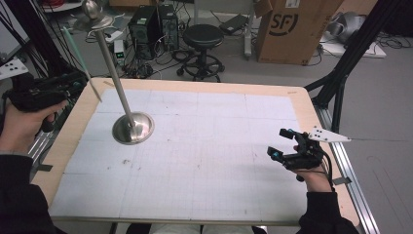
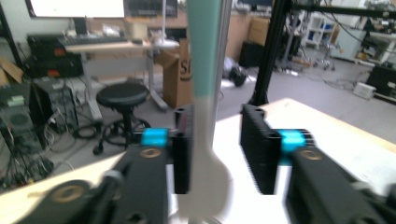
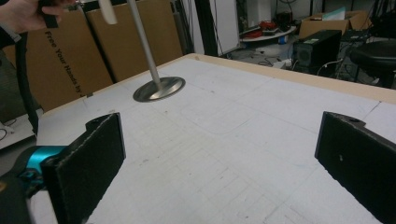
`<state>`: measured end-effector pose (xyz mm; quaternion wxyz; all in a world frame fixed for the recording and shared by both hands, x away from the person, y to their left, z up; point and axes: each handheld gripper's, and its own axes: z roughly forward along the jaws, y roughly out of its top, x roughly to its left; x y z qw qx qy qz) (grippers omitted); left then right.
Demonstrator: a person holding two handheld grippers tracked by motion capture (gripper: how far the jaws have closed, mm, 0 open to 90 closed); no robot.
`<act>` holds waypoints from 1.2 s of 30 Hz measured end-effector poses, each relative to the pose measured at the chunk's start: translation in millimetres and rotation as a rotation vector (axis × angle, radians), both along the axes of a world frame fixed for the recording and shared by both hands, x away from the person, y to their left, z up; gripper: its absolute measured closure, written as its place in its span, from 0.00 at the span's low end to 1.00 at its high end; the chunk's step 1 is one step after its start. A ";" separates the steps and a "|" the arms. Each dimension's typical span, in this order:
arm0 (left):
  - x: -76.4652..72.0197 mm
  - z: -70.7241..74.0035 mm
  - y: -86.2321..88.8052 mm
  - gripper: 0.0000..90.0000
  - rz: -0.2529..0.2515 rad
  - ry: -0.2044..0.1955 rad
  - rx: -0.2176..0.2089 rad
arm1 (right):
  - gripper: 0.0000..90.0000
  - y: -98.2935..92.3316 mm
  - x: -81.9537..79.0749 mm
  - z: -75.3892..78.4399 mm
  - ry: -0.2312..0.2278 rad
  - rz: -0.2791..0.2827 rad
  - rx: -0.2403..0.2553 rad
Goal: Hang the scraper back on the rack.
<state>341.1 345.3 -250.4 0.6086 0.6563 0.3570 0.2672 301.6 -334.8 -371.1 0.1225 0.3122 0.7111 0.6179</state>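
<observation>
the bench (image 1: 204, 204) carries a pale gridded mat inside a light wooden border. on the mat's far left part stands a metal stand (image 1: 132, 127): a round polished base with a thin rod rising from it and leaning toward the far left, topped by a small dish and a ball. the right gripper view shows the same base (image 3: 159, 88) seated flat on the mat, well apart from that tool's jaws.

left hand-held gripper (image 1: 73, 85): held off the bench's left edge in the person's left hand (image 1: 24, 124), raised above bench level. it carries a long thin stick (image 1: 80, 61), teal along the upper length and white toward the lower tip, slanting across the left border of the bench. in the left gripper view the stick (image 2: 205, 93) runs upright between the two black jaws; it lies against the left jaw, while a gap shows between it and the right jaw. whether the jaws actually clamp it cannot be told; the frame is blurred. the rod of the stand rises just behind the stick in that view.

right hand-held gripper (image 1: 282, 144): held low over the right side of the mat in the person's right hand (image 1: 311, 178), jaws pointing left and spread wide, released, nothing between them. the right gripper view confirms both jaws far apart over bare mat.

beyond the bench: a black stool (image 1: 202, 36), computer towers (image 1: 151, 24), a cardboard box (image 1: 292, 29).
</observation>
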 end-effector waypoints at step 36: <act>-4.7 -119.0 -139.5 0.07 -0.212 0.112 0.089 | 0.01 3.2 -0.7 1.8 -0.007 0.009 -0.018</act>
